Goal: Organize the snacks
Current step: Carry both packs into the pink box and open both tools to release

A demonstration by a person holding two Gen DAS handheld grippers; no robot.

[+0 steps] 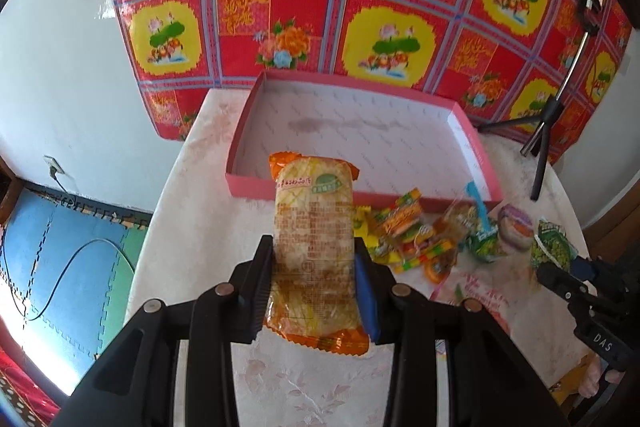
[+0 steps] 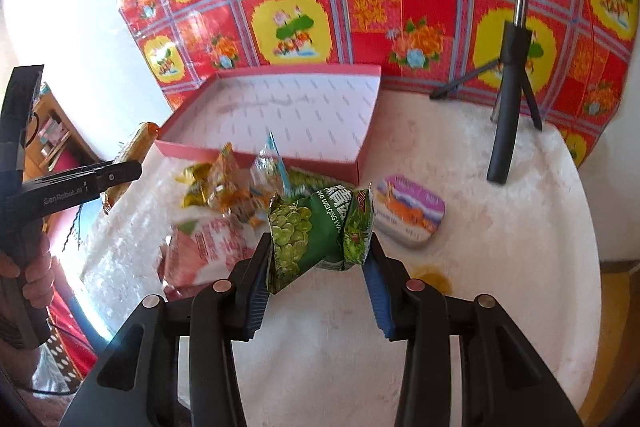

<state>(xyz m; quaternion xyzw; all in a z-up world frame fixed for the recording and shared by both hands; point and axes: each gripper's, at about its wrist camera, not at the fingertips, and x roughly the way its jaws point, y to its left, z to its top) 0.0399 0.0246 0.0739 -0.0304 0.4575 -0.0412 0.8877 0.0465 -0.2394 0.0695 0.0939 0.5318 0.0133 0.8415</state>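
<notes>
Orange packet (image 1: 314, 251) – green packet (image 2: 320, 231) (both clamped)

Bright daylight, left-side glare, fisheye-curved edges, slight blur.

Black plastic tongs (image 1: 314, 291), blue ribbed pads (image 1: 366, 293), silver round rivets, white "GenRobot.AI" lettering, bare-skinned hand (image 2: 34, 273).

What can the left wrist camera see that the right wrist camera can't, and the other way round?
Only the left view shows the blue floor mat and the wall socket. Only the right view shows a yellow stain on the table and a pink packet. Both show the empty pink box, the loose snack pile, the tripod, the oval tin, the left gripper clamping the orange packet, and the right gripper clamping the green pea packet.
</notes>
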